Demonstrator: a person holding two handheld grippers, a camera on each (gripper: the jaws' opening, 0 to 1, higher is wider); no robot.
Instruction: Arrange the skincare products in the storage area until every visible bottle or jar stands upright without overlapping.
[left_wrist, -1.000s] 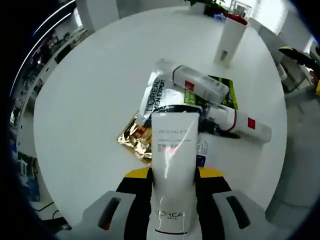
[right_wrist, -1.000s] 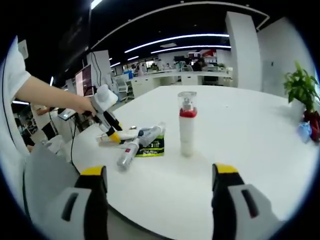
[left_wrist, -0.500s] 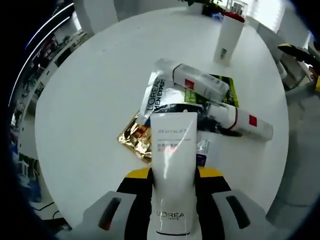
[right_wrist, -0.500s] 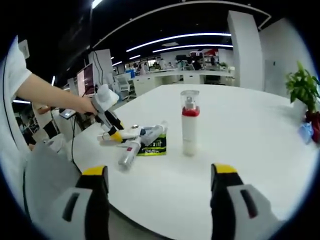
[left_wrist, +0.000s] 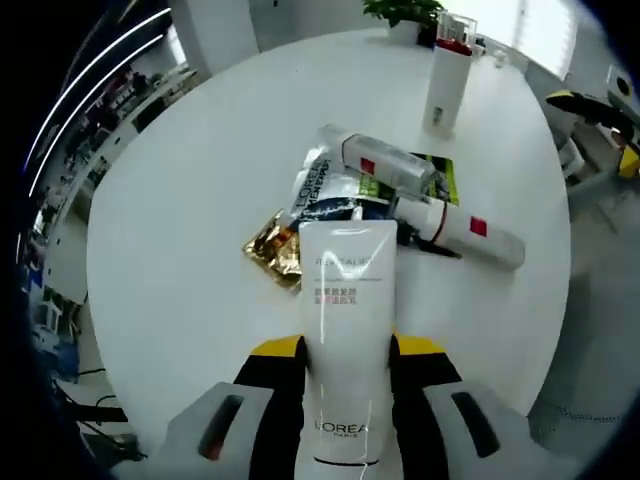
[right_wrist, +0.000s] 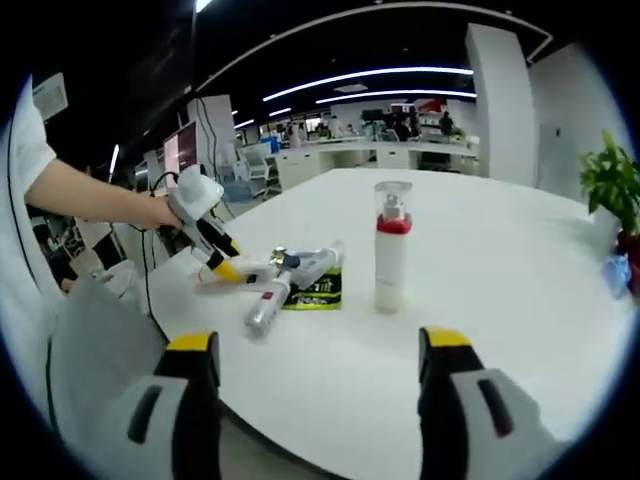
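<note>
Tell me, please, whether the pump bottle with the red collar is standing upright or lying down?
Upright. The pump bottle stands on its base on the table, clear cap on top, apart from the pile of lying bottles.

White tube (left_wrist: 344, 330), yellow-tipped tongs (left_wrist: 345, 348)

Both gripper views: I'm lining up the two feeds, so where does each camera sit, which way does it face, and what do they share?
Left gripper view: rides the left gripper, looking down on the white table; its jaws clamp a white tube above the pile of lying bottles and sachets.
Right gripper view: rides the right gripper, facing level across the table toward the office; jaws apart, a person's arm at left.
Shared: the upright pump bottle, the lying red-banded bottle, the green sachet.
</note>
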